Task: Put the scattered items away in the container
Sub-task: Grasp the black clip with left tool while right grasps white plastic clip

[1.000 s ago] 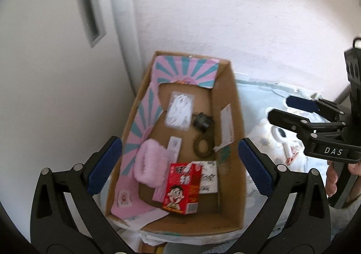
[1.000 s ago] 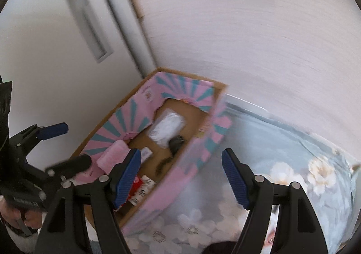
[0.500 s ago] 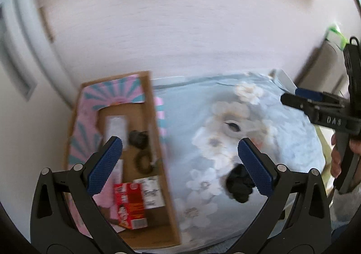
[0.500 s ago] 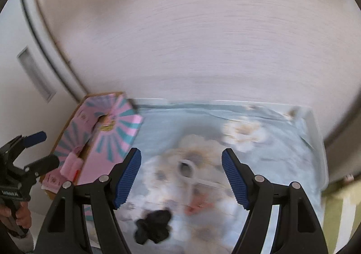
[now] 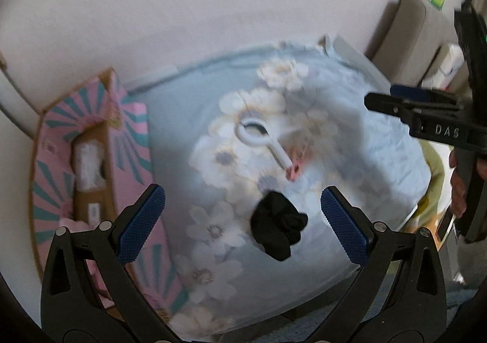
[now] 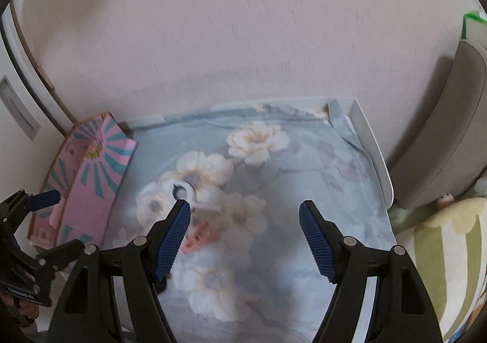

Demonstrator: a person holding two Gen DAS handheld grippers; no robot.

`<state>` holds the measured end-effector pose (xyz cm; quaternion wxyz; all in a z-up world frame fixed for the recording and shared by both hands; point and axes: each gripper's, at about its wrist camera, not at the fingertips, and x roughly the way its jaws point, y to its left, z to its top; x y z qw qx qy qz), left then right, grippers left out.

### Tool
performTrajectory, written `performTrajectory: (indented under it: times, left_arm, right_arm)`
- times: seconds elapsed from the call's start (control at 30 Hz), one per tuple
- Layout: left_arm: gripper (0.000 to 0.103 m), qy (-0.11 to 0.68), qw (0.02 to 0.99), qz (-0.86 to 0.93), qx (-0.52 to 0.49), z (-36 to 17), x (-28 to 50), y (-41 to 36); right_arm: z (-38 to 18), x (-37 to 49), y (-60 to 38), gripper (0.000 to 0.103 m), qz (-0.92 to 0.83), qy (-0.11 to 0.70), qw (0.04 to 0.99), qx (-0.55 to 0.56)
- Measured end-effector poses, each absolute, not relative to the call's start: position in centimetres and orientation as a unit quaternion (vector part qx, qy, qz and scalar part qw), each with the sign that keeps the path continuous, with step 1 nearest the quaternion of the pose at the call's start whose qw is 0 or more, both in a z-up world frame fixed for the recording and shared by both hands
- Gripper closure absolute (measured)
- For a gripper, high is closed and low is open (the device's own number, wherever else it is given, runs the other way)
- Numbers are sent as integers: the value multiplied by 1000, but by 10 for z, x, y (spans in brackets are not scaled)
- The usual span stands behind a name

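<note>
A cardboard box with pink and teal printed flaps stands at the left end of a floral blue sheet; several items lie inside it. On the sheet lie a crumpled black cloth, a white ring-handled tool and a small pink item. My left gripper hangs open above the black cloth, touching nothing. My right gripper is open over the sheet, with the white tool and the pink item by its left finger. The box is left of it.
A pale wall runs behind the bed. A beige cushion and a green-striped pillow sit to the right of the sheet, past a white edge board. A white cabinet door is at far left.
Both views have swung right, from over the box to over the floral sheet. The box now sits at the left edge, and the black cloth has come between the left fingers.
</note>
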<state>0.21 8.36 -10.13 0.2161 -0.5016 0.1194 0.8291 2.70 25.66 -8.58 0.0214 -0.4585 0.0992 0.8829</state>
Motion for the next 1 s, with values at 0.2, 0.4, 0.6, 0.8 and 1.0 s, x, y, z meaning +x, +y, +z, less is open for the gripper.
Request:
performTrajectory:
  times: [0.2,0.4,0.6,0.8,1.0]
  left_arm:
    - [1,126,217,808,-533,-140,10,99]
    - [1,119,193,809,-542,-175,13,105]
    - [1,114,180,815,-539,-205,17,108]
    - [1,111,173,818,-537,-216,17,114]
    - [1,100,171,824,-531,-218,14,113]
  right_arm:
    - [-108,25,257,33,869,90,-1,-486]
    - [-132,12,252,33,856,73,-32,-511]
    - [-151,-8,225,33,857,12,-86,-509]
    - [-164,-33,198,33,851,-30,-134,-507]
    - [-174,-52,185,33,840,-58,-147,-518]
